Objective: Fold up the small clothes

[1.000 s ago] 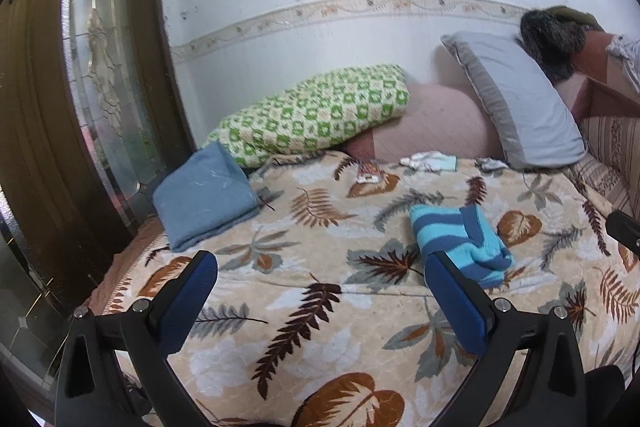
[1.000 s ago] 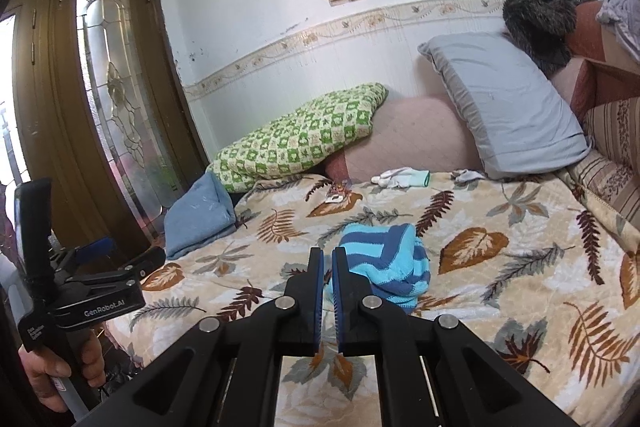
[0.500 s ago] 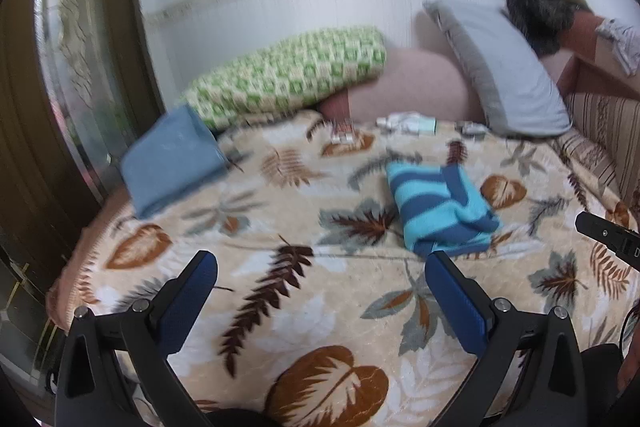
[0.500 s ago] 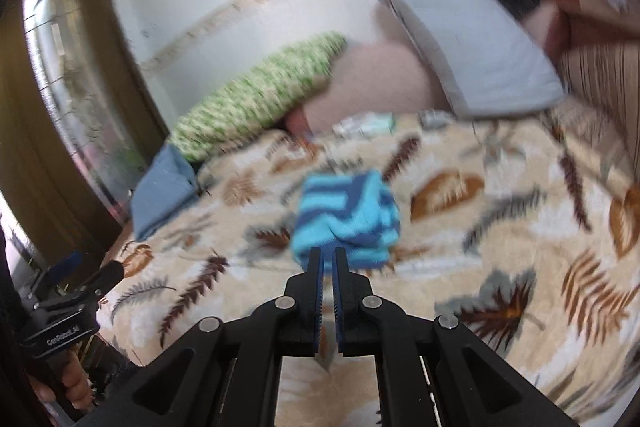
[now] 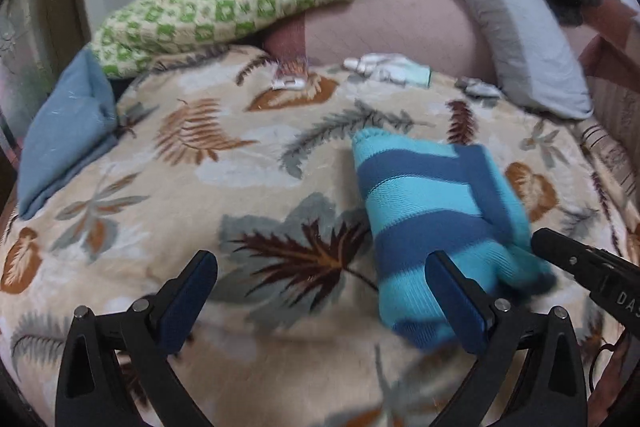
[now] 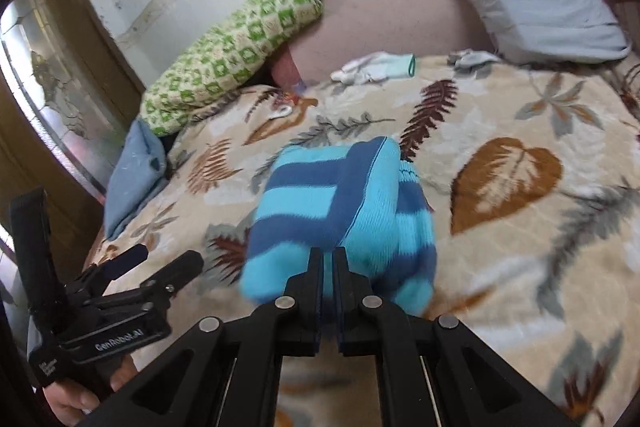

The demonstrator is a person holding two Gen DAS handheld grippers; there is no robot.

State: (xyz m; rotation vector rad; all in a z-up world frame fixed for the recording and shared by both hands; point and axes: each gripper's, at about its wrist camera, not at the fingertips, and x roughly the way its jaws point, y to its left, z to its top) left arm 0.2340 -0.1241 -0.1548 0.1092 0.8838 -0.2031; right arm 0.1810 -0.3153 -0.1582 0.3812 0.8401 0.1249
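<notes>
A folded knit garment (image 5: 432, 223) in light and dark blue stripes lies on the leaf-print blanket (image 5: 200, 179). My left gripper (image 5: 320, 291) hangs open just above the blanket, its right finger over the garment's near left edge. In the right wrist view the same garment (image 6: 340, 211) sits straight ahead, and my right gripper (image 6: 328, 259) is shut with nothing between its fingers, its tips at the garment's near edge. The left gripper (image 6: 160, 265) shows there at lower left, held by a hand (image 6: 76, 399).
A green checked pillow (image 5: 224, 3), a pink cushion (image 5: 404, 23) and a grey pillow (image 5: 516, 19) line the wall. A folded blue cloth (image 5: 64, 131) lies at the left bed edge. Small pale clothes (image 5: 388, 67) lie near the cushions. A glass door (image 6: 52, 99) stands left.
Both grippers have dropped and tilted down toward the bed and come closer to the striped garment, which now fills more of each view. Neither has opened or shut.
</notes>
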